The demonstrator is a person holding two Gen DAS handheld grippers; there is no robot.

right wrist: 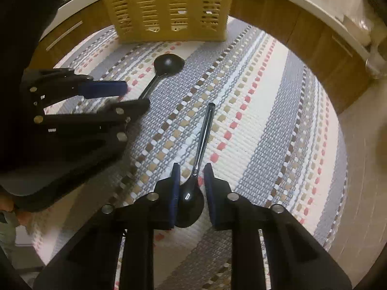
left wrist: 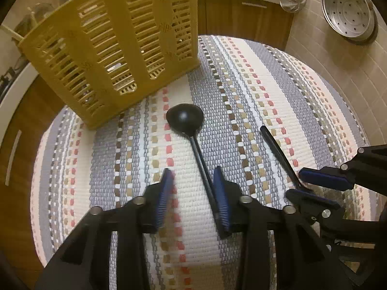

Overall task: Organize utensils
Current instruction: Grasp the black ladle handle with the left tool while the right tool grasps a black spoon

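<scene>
My left hand-held gripper (left wrist: 193, 193) points steeply down at the woven mat (left wrist: 254, 84). Its ribbed blue pads are apart, with the thin handle of the black ladle (left wrist: 185, 118) running up between them, right against the right-side pad and clear of the other. My right hand-held gripper (right wrist: 192, 191) is also apart, straddling the bowl of the black spoon (right wrist: 203, 140). One pad looks to be touching the bowl and the other stands just off it.

I judge this to be the pick-up step, both utensils bracketed and neither clamped. Next I need to squeeze squarely, lift, and carry each one to the yellow basket (left wrist: 116, 48) standing at the far edge of the mat.

The ladle is matte plastic and lies dome-up, so its slim rod could roll or slip as I squeeze. The spoon is glossy and its rounded bowl gives poor purchase, so the neck might hold better. The mat is coarse, striped in grey, cream, tan and red, and should keep things from sliding. The basket is rigid slotted plastic with tall walls, so utensils must go in from above.
</scene>
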